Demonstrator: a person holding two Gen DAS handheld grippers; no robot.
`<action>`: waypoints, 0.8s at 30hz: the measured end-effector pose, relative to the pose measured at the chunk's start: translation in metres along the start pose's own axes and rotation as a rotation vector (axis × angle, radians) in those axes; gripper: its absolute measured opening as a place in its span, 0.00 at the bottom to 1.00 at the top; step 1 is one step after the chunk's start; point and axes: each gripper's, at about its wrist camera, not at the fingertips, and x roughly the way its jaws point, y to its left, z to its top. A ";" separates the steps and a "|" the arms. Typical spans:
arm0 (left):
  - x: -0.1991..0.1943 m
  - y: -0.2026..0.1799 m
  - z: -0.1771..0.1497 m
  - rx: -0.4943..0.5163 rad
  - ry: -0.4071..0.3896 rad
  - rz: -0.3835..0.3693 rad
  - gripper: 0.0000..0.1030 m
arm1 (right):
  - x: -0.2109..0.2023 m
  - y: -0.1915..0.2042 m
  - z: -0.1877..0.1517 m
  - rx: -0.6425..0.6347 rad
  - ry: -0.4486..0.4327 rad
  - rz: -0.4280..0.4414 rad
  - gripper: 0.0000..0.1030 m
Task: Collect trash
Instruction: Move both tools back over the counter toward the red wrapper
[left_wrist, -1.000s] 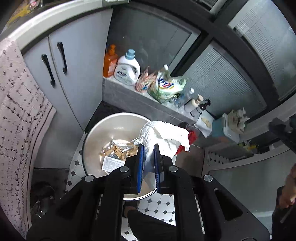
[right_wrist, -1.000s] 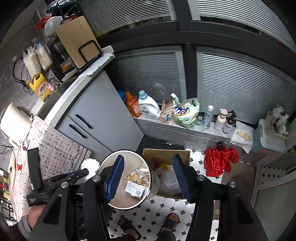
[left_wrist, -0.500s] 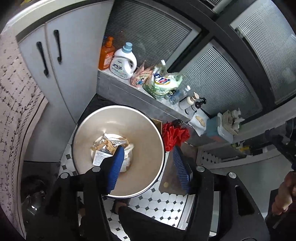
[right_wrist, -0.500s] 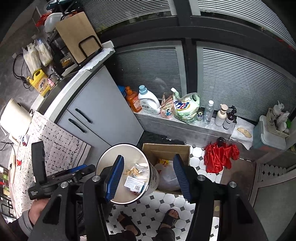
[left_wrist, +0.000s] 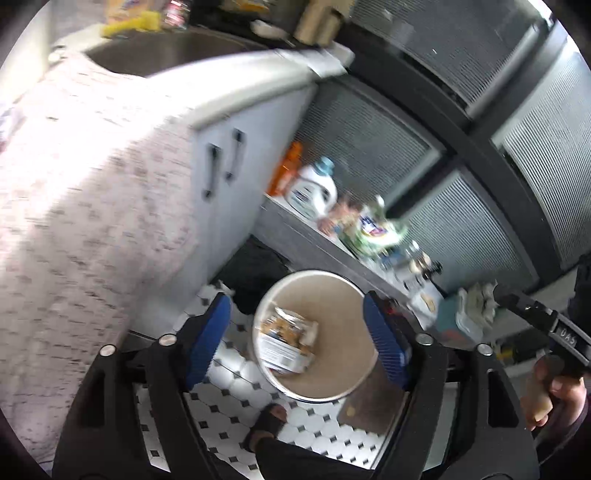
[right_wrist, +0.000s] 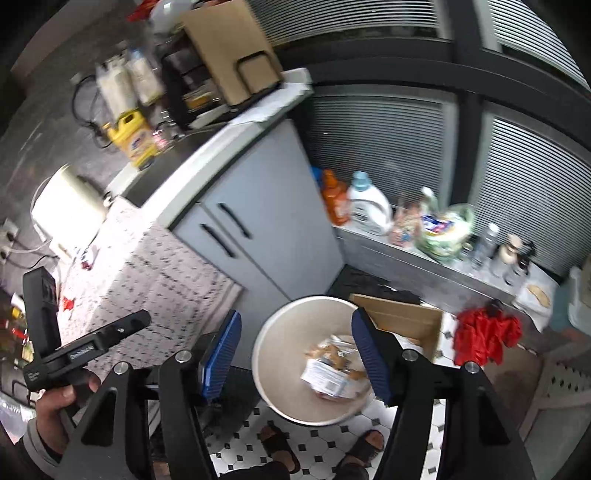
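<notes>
Low in the frame's centre, the bin (left_wrist: 314, 332) holds wrappers (left_wrist: 286, 338) while left gripper (left_wrist: 295, 334) and right gripper (right_wrist: 293, 352) hover with jaws apart, empty; next, probably, find more trash.

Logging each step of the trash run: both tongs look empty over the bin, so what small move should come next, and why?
Probably swing the left tongs away from the bin toward the table for more litter. Both left and right tongs are open and empty, and wrappers already lie in the bin.
</notes>
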 end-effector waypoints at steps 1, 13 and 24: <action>-0.011 0.010 0.001 -0.013 -0.020 0.014 0.75 | 0.004 0.011 0.003 -0.013 0.001 0.015 0.61; -0.109 0.129 0.007 -0.195 -0.205 0.165 0.78 | 0.035 0.144 0.019 -0.172 0.006 0.158 0.80; -0.165 0.246 0.002 -0.321 -0.284 0.270 0.78 | 0.068 0.246 0.017 -0.238 0.020 0.205 0.87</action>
